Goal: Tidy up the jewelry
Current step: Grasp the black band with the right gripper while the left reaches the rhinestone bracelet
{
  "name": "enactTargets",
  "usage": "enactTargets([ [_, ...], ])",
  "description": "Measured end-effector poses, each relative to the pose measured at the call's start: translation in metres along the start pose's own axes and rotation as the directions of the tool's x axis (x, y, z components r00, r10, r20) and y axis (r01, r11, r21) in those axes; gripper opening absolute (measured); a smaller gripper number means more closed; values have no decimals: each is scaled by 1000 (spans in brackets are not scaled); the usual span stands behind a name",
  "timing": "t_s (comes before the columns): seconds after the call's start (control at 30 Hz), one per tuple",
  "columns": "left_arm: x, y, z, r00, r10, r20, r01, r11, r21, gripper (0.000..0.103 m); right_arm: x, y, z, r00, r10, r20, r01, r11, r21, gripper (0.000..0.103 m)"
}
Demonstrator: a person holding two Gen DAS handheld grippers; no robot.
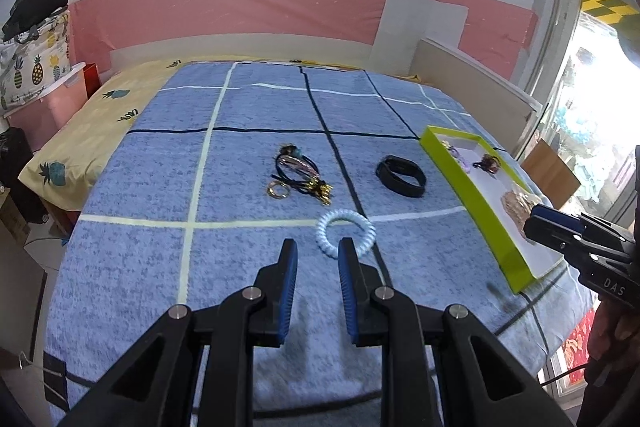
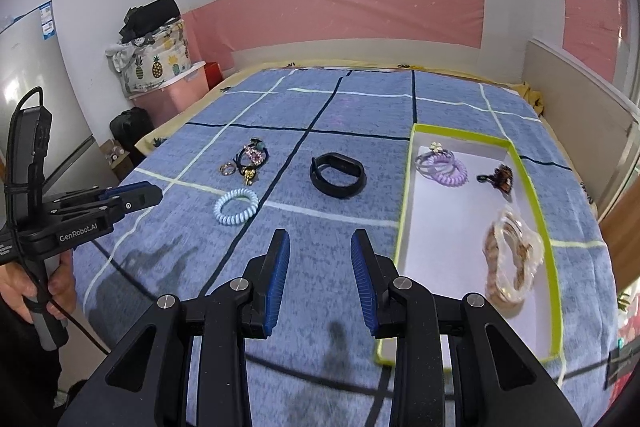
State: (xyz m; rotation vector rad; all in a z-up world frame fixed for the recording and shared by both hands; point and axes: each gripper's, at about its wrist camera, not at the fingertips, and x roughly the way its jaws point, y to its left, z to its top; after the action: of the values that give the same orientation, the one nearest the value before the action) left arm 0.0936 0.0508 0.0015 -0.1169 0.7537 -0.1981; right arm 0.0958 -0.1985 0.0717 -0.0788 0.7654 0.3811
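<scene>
trouble would likely come from the left gripper (image 1: pixel 318 259), its jaws parted and empty over the pale blue coil hair tie (image 1: pixel 346 233) on the blanket (image 1: pixel 140 247), pinching cloth along with it.

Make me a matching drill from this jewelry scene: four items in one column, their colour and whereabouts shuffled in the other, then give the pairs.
Column 1
1. spiral hair tie
2. wristband
3. coil ties
4. bagged bracelet

Column 2
A. purple, at the far end inside the tray
B. black, on the blanket between the small jewelry pile and the tray
C. pale blue, on the blanket nearest the left gripper
D. golden-beige in clear wrap, near end of the tray

Pairs: 1-C, 2-B, 3-A, 4-D
</scene>
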Motion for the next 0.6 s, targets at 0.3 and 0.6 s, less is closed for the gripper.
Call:
enactTargets([
  [0.3,24,15,28,1000,10,-17,-10,1000,12,22,45,3,24,999,-8,-45,8,1000,-3,33],
  [0.6,51,20,58,999,9,-35,-8,999,38,22,96,-7,54,988,-87,-129,84,996,-31,33],
])
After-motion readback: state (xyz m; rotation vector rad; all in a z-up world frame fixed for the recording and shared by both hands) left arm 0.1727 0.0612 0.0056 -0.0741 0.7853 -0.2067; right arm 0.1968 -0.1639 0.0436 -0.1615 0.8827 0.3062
